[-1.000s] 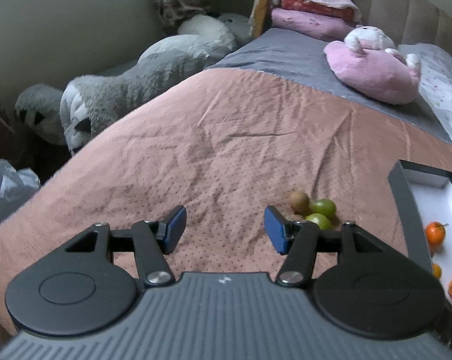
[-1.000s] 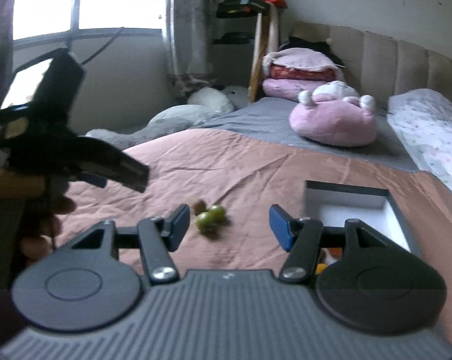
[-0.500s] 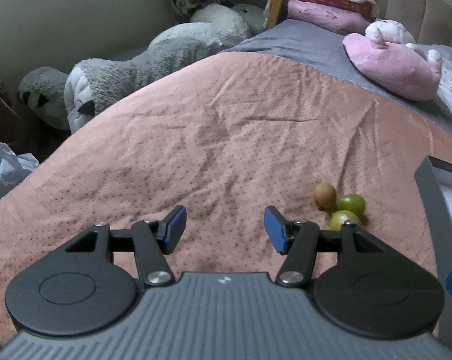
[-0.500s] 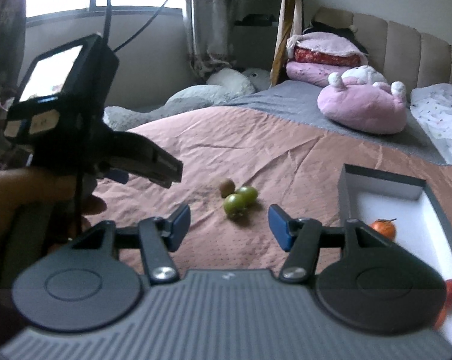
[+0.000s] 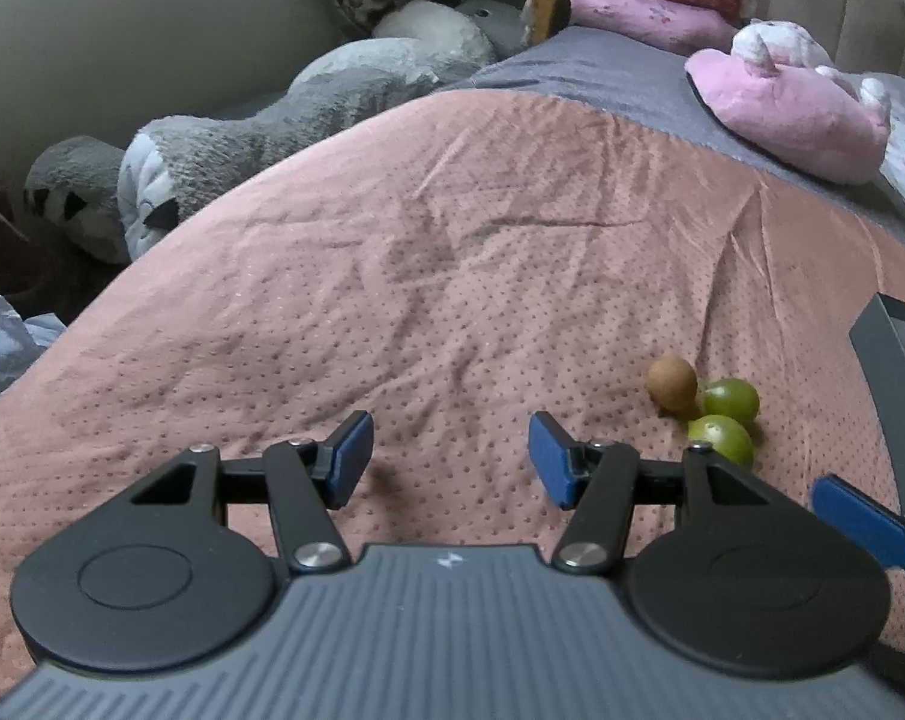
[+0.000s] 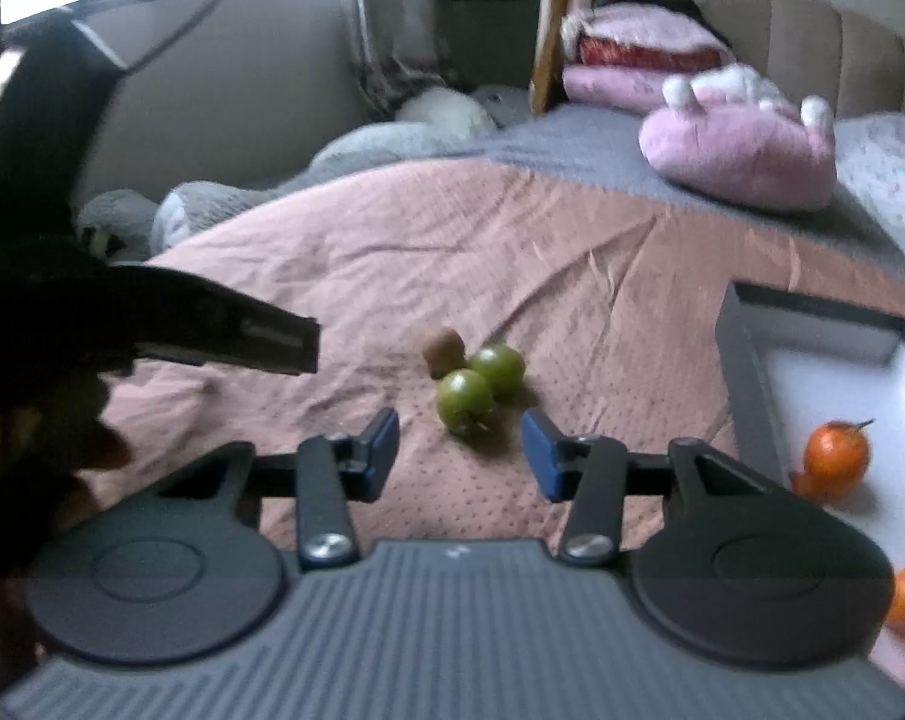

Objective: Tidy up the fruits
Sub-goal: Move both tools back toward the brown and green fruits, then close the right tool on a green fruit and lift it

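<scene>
Three loose fruits lie bunched on the pink bedspread (image 6: pixel 572 252) of the bed: a nearer green fruit (image 6: pixel 464 399), a second green fruit (image 6: pixel 499 367) touching it from behind, and a small brown fruit (image 6: pixel 443 348) just beside both. To their right sits a shallow box (image 6: pixel 746 372) with dark walls and a white floor, already holding several oranges (image 6: pixel 836 456).

The step in hand looks like the approach to a pick. The right gripper (image 6: pixel 458 453) has its fingers spread and empty, and the nearer green fruit sits just ahead of the gap between them, not yet inside it. The left gripper (image 5: pixel 449 459) is also spread and holds nothing; it hangs over bare bedspread, with the fruit cluster (image 5: pixel 701 405) off to its right.

The next move probably calls for easing the right gripper forward and down until the fingers straddle the nearer green fruit alone, then closing gently. Because the three fruits touch, a careless approach could nudge the other two or send them rolling on the soft cover. After the grasp, the fruit would likely go right, into the box.
</scene>
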